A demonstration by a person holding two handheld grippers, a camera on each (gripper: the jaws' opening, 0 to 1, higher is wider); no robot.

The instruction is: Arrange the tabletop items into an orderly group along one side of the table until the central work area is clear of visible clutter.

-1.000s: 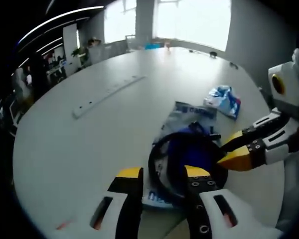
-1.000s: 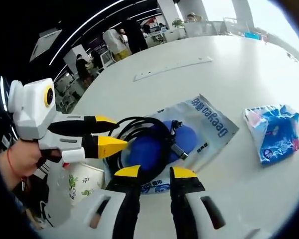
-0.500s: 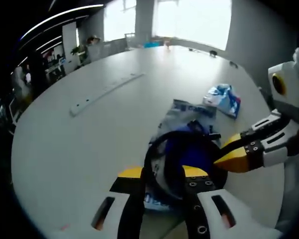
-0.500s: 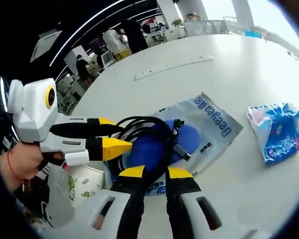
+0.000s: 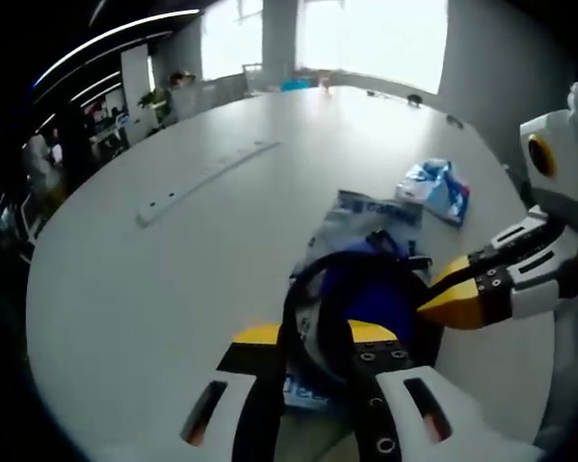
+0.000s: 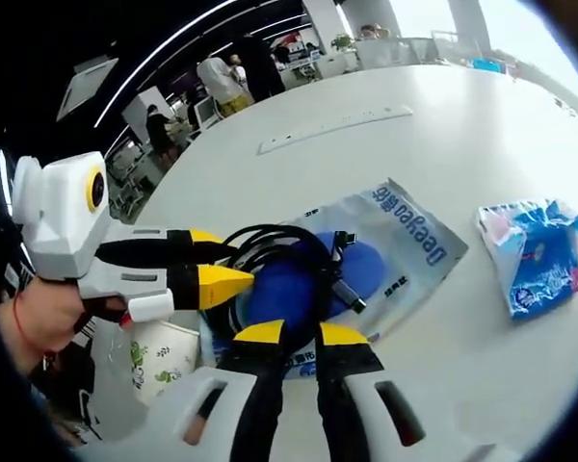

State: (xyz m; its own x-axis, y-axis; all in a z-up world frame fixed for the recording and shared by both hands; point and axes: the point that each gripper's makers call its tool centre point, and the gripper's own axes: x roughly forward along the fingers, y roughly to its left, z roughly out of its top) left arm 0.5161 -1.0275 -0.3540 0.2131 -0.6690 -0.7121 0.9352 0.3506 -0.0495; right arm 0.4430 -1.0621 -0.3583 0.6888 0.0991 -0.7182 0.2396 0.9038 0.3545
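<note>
Both grippers — left gripper (image 5: 313, 337), right gripper (image 6: 289, 332) — closed on black cable coil (image 6: 275, 255) atop printed bag (image 6: 405, 236); blue packet (image 6: 535, 255) ungrouped; tidying barely begun.

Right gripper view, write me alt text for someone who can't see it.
The right gripper reaches over a coiled black cable lying on a silver packet on a white table, its fingers close together. The left gripper comes in from the left, and a blue wrapper lies to the right.
</note>
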